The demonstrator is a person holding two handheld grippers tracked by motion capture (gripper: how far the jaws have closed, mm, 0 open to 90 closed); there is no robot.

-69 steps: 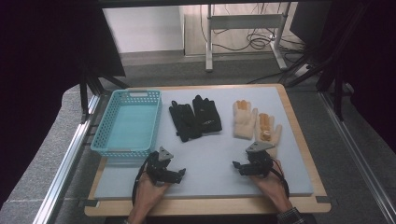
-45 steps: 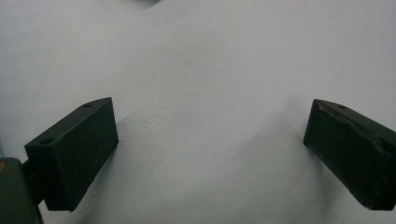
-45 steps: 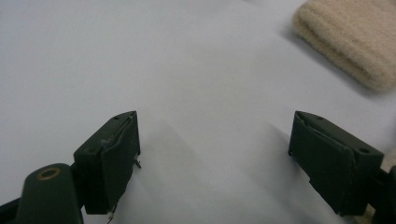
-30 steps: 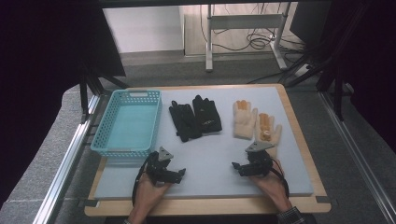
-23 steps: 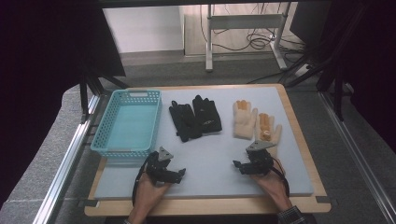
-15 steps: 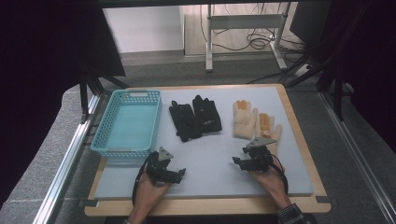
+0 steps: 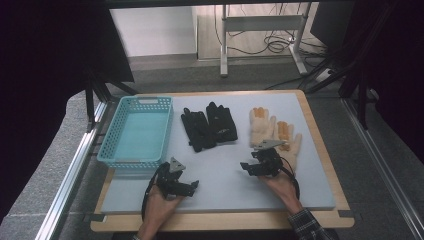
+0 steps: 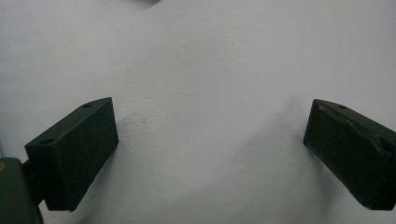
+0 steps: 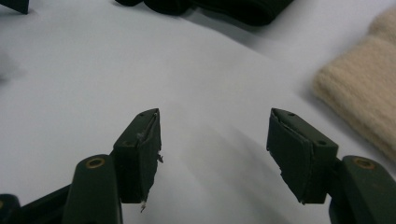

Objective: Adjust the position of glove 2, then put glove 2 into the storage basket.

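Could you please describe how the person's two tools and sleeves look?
Both the left tool and right tool are black, each topped by a grey three-cornered plate, with black cables trailing back. Their jaws are dark blocky pads with small holes. A plaid sleeve covers the right wrist.

Probably a lab or recording studio. Black curtains (image 7: pixel 45 75) flank a worktop (image 7: pixel 320 150) on aluminium rails (image 7: pixel 75 175). Cables (image 7: pixel 272 42) trail under a desk frame (image 7: pixel 260 22) behind.

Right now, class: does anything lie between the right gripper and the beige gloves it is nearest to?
Nothing visible does. The right gripper, jaws open and empty, has bare mat ahead, with the beige gloves just beside it.
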